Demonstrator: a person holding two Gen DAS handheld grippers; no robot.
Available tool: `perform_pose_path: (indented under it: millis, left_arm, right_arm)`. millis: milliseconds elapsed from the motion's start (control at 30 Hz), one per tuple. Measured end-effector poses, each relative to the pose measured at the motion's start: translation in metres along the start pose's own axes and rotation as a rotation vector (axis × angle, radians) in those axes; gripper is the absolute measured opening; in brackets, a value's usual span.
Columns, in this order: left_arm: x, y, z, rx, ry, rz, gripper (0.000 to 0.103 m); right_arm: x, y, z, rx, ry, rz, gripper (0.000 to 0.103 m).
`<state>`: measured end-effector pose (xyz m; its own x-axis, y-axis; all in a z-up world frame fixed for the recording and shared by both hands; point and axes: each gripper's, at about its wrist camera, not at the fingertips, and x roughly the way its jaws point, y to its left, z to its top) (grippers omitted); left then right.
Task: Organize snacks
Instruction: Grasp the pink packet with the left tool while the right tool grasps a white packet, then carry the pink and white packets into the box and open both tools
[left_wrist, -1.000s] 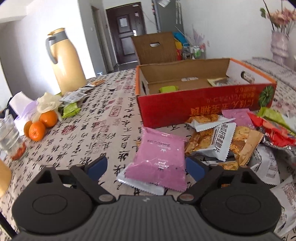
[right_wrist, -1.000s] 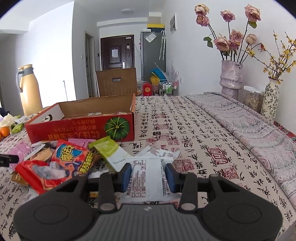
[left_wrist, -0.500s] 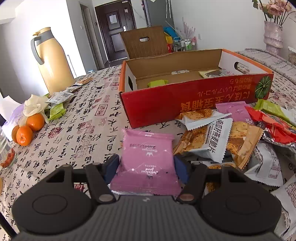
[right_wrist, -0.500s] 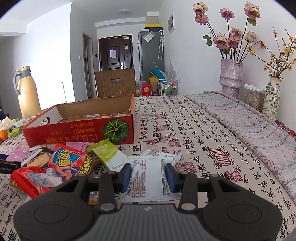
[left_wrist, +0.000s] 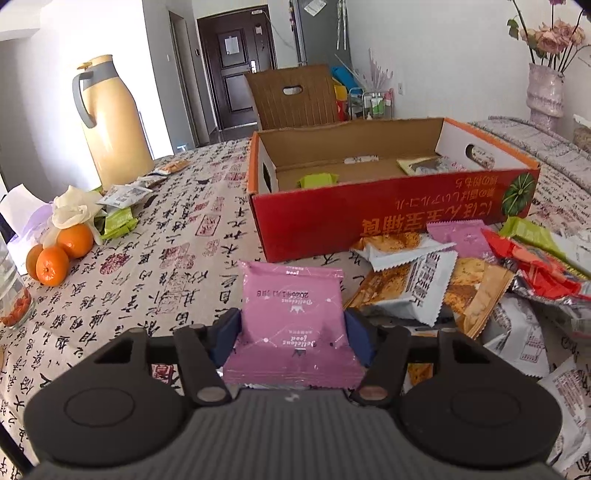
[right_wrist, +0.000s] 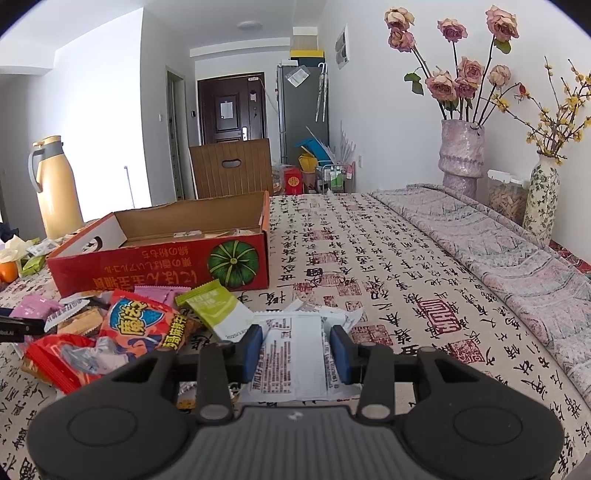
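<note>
— What is each gripper holding over the table (right_wrist: 369, 258)?

— The left gripper (left_wrist: 291, 334) has a pink packet (left_wrist: 293, 321) pinched between its blue pads; the jaws have just been closing and now press on both sides of it, about half open around its width. The packet is tilted up, clear of the patterned cloth. The right gripper (right_wrist: 297, 349) is clamped on a white packet (right_wrist: 295, 360), its jaws narrow and its pads against the packet's edges.

— And the box?

— The red box (left_wrist: 388, 221) stands open just beyond the pink packet, with a green packet (left_wrist: 319, 180) and a few other wrappers on its floor. Its near wall stands between the pink packet and the inside.

— What lies around it?

— To the right of the left gripper, a heap of snacks (left_wrist: 461, 280) spreads along the front of the box: biscuit packs, a second pink one, red and green wrappers, white ones. From the right wrist view a green and white packet (right_wrist: 218, 314) lies just beside the white one, touching the heap. Off to the left sit oranges (left_wrist: 59, 254), a yellow flask (left_wrist: 110, 118), more small packets and the edge of a glass. Vases of flowers (right_wrist: 461, 155) stand at the far right, well apart from the box, and a chair (right_wrist: 232, 171) stands behind the table.
</note>
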<state>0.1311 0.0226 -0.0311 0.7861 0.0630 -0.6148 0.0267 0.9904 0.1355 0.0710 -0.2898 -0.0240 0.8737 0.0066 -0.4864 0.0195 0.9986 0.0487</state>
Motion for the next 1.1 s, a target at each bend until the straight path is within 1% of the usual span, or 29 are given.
perform_pose_path:
  millis: [100,300,500,667,867,1100]
  left_arm:
    - [-0.008,0.001,0.004,-0.009,-0.02,-0.011,0.062]
    - [-0.031,0.001,0.018,-0.038,-0.101,-0.04,0.062]
    - [-0.045,-0.001,0.038,-0.061,-0.169,-0.059,0.062]
    - [-0.047,-0.001,0.052,-0.072,-0.206,-0.062,0.062]
    - [-0.046,-0.001,0.071,-0.107,-0.241,-0.07,0.062]
    - [-0.035,-0.007,0.099,-0.123,-0.27,-0.07,0.062]
  right_arm:
    - [-0.001,0.001,0.001,-0.002,-0.008,0.002,0.039]
    - [-0.001,0.006,0.01,-0.009,-0.034,0.017,0.039]
    - [0.002,0.017,0.028,-0.027,-0.081,0.049,0.039]
    - [0.007,0.028,0.049,-0.046,-0.135,0.079,0.039]
    - [0.02,0.042,0.077,-0.071,-0.191,0.111,0.039]
    - [0.046,0.059,0.11,-0.079,-0.229,0.15,0.039]
